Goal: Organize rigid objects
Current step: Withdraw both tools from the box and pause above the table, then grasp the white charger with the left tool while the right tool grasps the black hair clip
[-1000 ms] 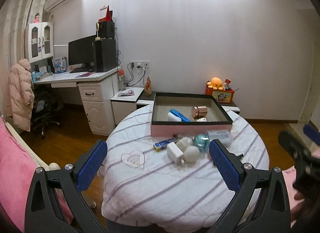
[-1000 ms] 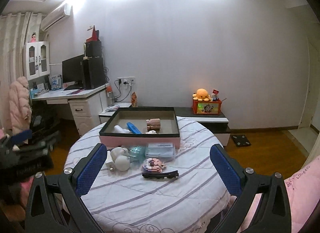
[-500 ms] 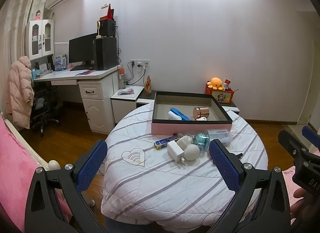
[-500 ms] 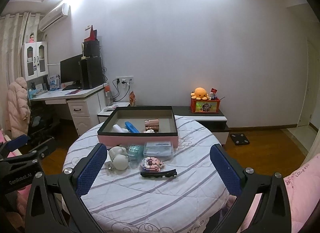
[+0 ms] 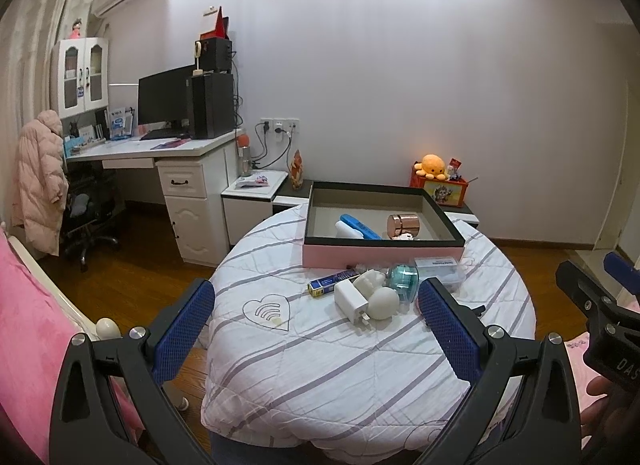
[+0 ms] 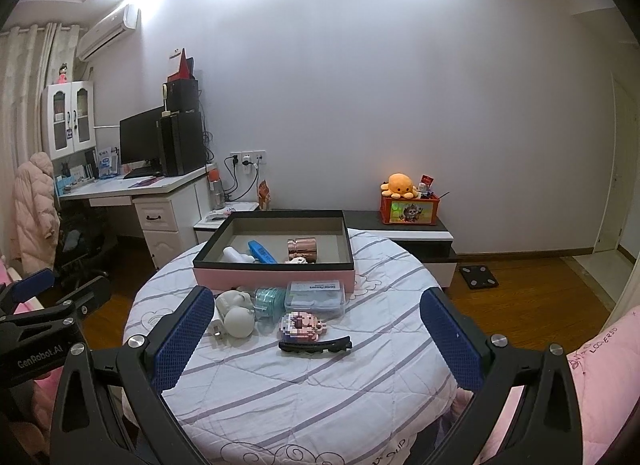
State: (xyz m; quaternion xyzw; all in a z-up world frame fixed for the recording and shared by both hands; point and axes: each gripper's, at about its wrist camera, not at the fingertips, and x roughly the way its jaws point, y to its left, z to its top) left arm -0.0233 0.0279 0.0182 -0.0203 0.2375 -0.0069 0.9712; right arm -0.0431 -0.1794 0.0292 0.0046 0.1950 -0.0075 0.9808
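Grippers, left (image 5: 316, 325) and right (image 6: 316, 329), jaws spread wide and holding nothing, above the near edge of a round striped-cloth counter (image 6: 320, 393); loose white, teal and black items (image 6: 276, 313) lie just near of a pink, black-rimmed open box (image 6: 276, 277) at the far side.

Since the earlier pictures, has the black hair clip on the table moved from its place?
No. In the right wrist view the black hair clip lies just in front of the pixel-block figure, as before; only the camera's own view shifted slightly.
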